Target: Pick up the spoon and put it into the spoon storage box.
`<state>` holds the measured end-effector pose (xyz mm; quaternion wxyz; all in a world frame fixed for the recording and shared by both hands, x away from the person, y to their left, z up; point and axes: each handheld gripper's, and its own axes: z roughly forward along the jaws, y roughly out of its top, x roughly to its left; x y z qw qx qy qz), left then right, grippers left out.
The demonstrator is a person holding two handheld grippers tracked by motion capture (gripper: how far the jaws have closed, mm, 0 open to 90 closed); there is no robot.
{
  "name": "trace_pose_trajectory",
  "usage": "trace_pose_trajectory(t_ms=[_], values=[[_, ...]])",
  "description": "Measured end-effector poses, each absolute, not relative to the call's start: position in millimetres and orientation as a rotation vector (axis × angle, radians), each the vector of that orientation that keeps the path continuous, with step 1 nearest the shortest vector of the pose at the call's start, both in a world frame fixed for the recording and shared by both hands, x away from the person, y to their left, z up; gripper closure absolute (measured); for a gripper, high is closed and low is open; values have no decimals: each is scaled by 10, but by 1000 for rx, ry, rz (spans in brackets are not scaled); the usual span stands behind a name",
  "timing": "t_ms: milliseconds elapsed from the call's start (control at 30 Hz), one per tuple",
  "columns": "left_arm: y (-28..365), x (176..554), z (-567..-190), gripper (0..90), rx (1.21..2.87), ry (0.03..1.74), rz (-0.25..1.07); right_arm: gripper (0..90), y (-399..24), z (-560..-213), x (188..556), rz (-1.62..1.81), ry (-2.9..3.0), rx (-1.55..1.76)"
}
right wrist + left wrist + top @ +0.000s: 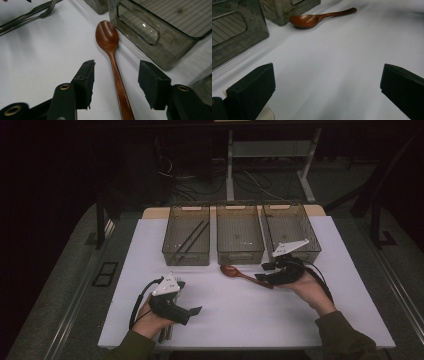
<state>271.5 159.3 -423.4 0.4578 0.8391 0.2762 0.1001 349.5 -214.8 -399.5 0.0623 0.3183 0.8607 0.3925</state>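
We see a white table [225, 320] w/ three clear, smoke-tinted bins lined up along its far edge. The left bin [186, 236] has two dark sticks [192, 236] lying diagonally in it; the middle bin [239, 234] and right bin [291, 227] sit just beside it, side by side.

Next down in size: the two hands. The right hand [310, 287] comes in from the bottom right, palm up, w/ the right gripper [265, 272] pointing left, just in front of the right bin. The left hand [150, 317] rests near the table's front left edge, w/ the left gripper [192, 312] aimed toward the right.

Right gripper: jaws about halfway apart. In the right gripper view the wooden spoon [113, 65] runs btwn the two black pads [87, 75], handle toward the camera, bowl away, but there's white table showing on both sides of the handle, so the pads aren't on it. Nothing held.

Left gripper: jaws wide apart in the left gripper view, just bare table btwn them, nothing held.

The spoon lies flat on the table, bowl just in front of the middle bin, handle slanting right and toward the person.

Smallest: metal cutlery [30, 13] lies on the table at the top left of the right gripper view, approx. two or three pcs, well apart from the spoon.
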Motion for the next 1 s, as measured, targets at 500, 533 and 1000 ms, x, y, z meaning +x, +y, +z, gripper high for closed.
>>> trace_pose_trajectory(t_ms=[500,533,1000], values=[[1579,2710,-4233,0,2074,671,252,628,-1781,-4053,3694,955,2745,887],[1574,2710,-4234,0,2074,670,252,637,-1749,-4060,3708,940,2756,878],[1562,2703,-4235,0,2082,661,252,723,-1485,-4205,3897,752,2862,800]])
